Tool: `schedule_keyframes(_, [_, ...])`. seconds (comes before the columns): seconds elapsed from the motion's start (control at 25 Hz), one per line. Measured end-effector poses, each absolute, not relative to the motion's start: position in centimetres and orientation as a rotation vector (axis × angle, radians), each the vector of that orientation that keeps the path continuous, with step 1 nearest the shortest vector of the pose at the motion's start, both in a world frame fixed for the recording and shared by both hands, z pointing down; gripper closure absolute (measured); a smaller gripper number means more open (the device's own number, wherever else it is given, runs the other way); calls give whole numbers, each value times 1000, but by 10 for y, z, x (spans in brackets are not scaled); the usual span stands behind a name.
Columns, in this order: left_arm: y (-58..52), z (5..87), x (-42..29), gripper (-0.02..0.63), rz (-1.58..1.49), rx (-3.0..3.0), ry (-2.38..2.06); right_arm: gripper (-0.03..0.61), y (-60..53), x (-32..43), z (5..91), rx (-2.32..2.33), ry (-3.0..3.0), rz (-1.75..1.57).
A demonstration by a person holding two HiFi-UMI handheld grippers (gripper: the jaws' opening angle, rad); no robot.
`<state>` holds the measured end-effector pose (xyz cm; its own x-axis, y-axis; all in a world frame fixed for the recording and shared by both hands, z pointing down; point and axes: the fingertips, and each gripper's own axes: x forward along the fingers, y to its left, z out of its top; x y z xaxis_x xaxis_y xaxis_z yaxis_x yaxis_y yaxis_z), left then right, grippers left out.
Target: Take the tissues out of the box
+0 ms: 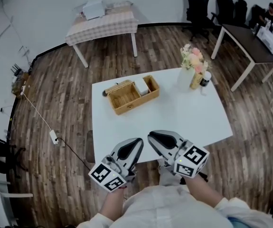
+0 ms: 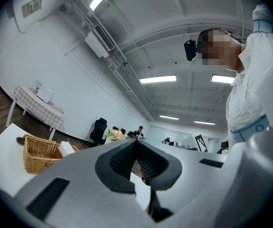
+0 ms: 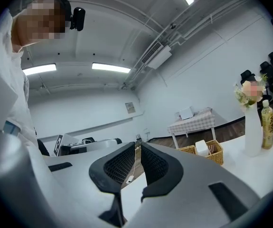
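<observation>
At the near edge of the white bench [image 1: 174, 113], left gripper [image 1: 135, 146] and right gripper [image 1: 154, 139] hang side by side, fingers [image 2: 119, 163] clenched on nothing. Tissues [image 1: 142, 86] sit in the wicker box's [image 1: 122, 99] right compartment, well apart from both. Only a white block shows, with no finer detail.

A white surface [image 1: 193, 118] stands on a wood-plank floor [image 1: 55, 80]. At its far right corner a pale vase [image 1: 185, 78] of pink and cream flowers [image 1: 193, 58] stands just beside a yellow bottle [image 1: 196, 80] and a small dark-capped bottle [image 1: 205, 79]. Farther back is a table with a checked cloth [image 1: 103, 26] – a white box [image 1: 94, 8] on it. Black office chairs [image 1: 198, 6] and a dark desk [image 1: 250, 44] stand at the right; a white cable [image 1: 36, 113] trails across the floor at the left.
</observation>
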<state>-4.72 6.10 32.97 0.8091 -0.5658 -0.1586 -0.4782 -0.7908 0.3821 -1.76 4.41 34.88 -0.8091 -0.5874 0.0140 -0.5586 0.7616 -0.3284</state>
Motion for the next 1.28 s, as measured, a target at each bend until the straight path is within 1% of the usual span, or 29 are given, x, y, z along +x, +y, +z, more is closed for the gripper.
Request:
schedule_keyframes(0.56, [-45, 329, -28, 614, -350, 2612, -921, 531, -61, 11, 353, -891, 2915, -522])
schedule_keyframes(0.92, [-96, 340, -12, 614, -348, 2594, -925, 485, -114, 24, 369, -883, 2938, -565])
schedule_keyframes(1.28, [-135, 355, -27, 614, -347, 2565, -864, 465, -147, 12, 382, -994, 2953, -587])
